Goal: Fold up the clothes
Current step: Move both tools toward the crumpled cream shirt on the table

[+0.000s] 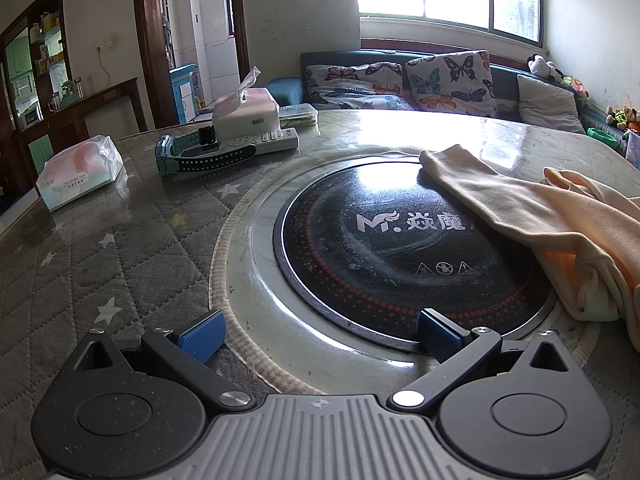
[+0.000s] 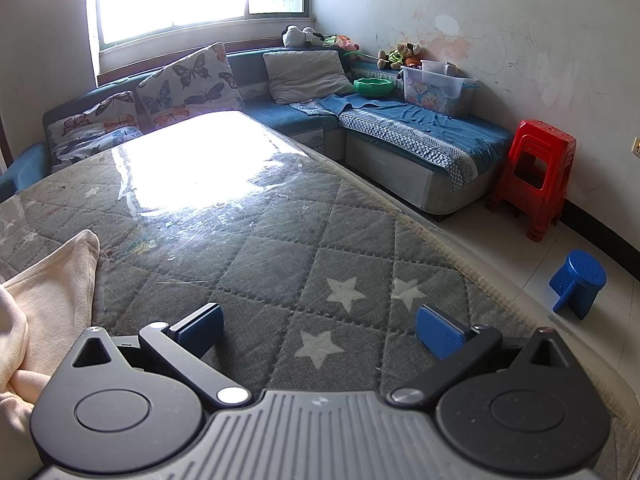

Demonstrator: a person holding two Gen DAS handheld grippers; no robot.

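Two wrist-cam views over a table [image 1: 132, 240] w/ a grey quilted star-print cover under clear plastic.

Left wrist view: left gripper [image 1: 320, 338] sits low at the near edge, its blue pads [image 1: 203, 335] spread wide apart, nothing between them. Directly ahead, a round black induction cooktop [image 1: 376, 248] is set into the table inside a metal ring. A cream-coloured garment [image 1: 560, 220] lies crumpled at the right, one long part stretched across the far-right side of the cooktop, the bulk bunched at the frame's right edge. The gripper is apart from the cloth. Far left on the table: a soft tissue pack [image 1: 80, 172]. Behind the cooktop: a 2nd tissue pack [image 1: 245, 114] w/ a tissue sticking up, a white remote [image 1: 260, 144], a blue kids' watch [image 1: 200, 156]. A sofa w/ butterfly cushions [image 1: 448, 80] stands beyond, under a bright window.

Right wrist view: right gripper [image 2: 320, 334] likewise has its fingers wide apart and empty, over bare quilted cover. The same cream garment [image 2: 48, 292] shows at the left edge, beside the gripper body; can't tell if it touches. Off the table at right: a red plastic stool [image 2: 536, 176] and a small blue stool [image 2: 580, 284] on the tile floor.
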